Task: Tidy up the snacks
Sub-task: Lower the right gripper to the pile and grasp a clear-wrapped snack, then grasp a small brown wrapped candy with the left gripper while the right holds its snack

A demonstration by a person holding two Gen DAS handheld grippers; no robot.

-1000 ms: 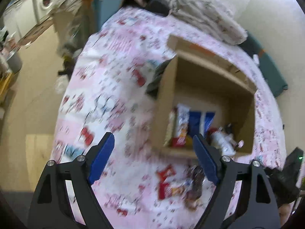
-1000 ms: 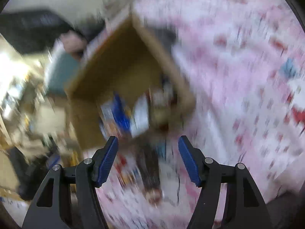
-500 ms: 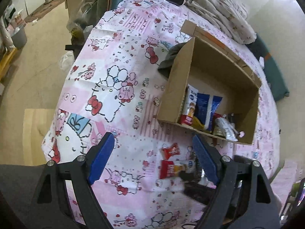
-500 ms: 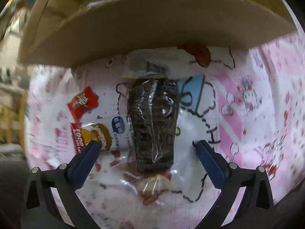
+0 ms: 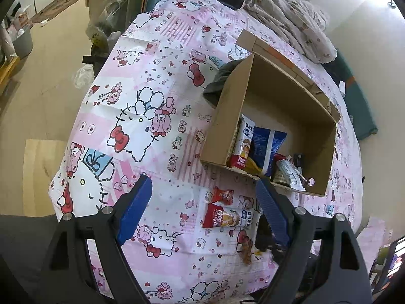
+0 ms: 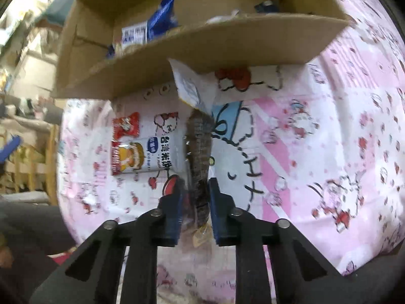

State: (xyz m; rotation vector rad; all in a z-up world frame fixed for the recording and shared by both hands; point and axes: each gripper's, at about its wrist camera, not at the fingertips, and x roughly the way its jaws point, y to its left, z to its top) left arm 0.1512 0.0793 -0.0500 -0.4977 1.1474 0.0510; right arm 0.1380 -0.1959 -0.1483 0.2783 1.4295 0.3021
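An open cardboard box [image 5: 222,121] lies on the pink cartoon bedsheet, with a blue bag [image 5: 265,141] and other snacks inside. In front of it lie a small red packet [image 5: 222,195] and a red-and-white rice cracker pack [image 5: 227,219]. My left gripper [image 5: 202,185] hovers open above them, holding nothing. In the right wrist view, my right gripper [image 6: 196,190] has its jaws closing, pads pressed on the near end of a dark cookie pack [image 6: 200,147]. The pack stands on edge, pointing at the box [image 6: 202,50]. The cracker pack [image 6: 144,155] lies just left of it.
A dark green cloth [image 5: 217,83] is bunched against the box's far left corner. A crumpled blanket [image 5: 291,25] lies at the head of the bed. The bed edge drops to a beige floor [image 5: 45,96] on the left.
My right gripper came down over the cookie pack with wide jaws, then closed on it, turning it on edge. The left gripper stayed open and rolled slightly.
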